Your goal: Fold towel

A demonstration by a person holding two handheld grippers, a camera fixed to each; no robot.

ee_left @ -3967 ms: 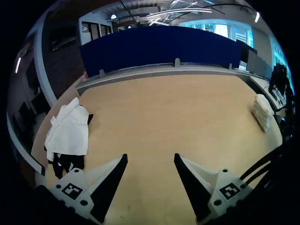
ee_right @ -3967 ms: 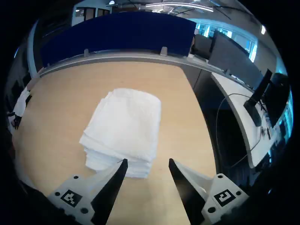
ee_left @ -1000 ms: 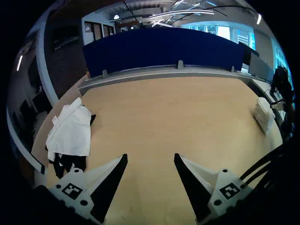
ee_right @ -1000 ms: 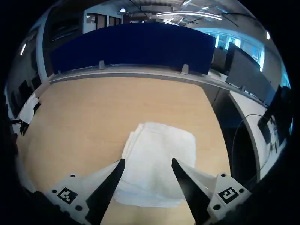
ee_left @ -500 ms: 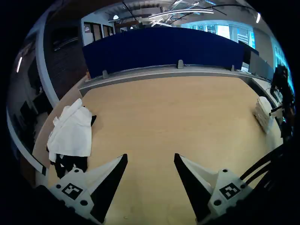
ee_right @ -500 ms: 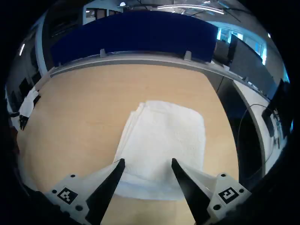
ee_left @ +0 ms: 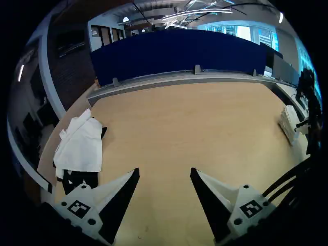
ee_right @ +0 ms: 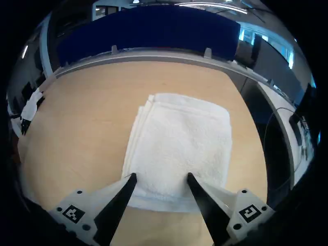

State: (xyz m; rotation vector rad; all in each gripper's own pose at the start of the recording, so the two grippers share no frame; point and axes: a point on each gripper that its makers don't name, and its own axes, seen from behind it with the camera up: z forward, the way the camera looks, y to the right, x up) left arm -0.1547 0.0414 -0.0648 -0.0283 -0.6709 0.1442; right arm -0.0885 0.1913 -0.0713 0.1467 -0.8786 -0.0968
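Plastic wedges, white with matte black inner faces, form my right claw [ee_right: 160, 176]. They taper to sharp points and stand spread, with a clear gap between them. Each finger base carries a square black-and-white marker [ee_right: 74, 214].

Right at those points lies the folded towel [ee_right: 180, 139]. Both tips overlap its near edge, but I cannot tell whether they touch it. It is white terry with a nubby looped pile, folded into a neat rectangle. Along its left side and near edge the layers show as thin stepped lines. It rests flat on the table [ee_right: 82, 123], a smooth, pale wood-look top. Far off to this claw's left, a crumpled white cloth [ee_right: 30, 104] sits at the table's rim. Beyond everything a grey rail carries a dark blue partition [ee_right: 147, 33].

My left claw [ee_left: 164, 170] has the same wedge shape. It is spread too, with bare tabletop showing between its fingers. Ahead and to its left, the crumpled white cloth looks thin and smooth, heaped loosely over a black cloth [ee_left: 78, 178]. Well away to this claw's right, by the table's edge, the folded towel [ee_left: 289, 123] shows side-on as a low layered stack.
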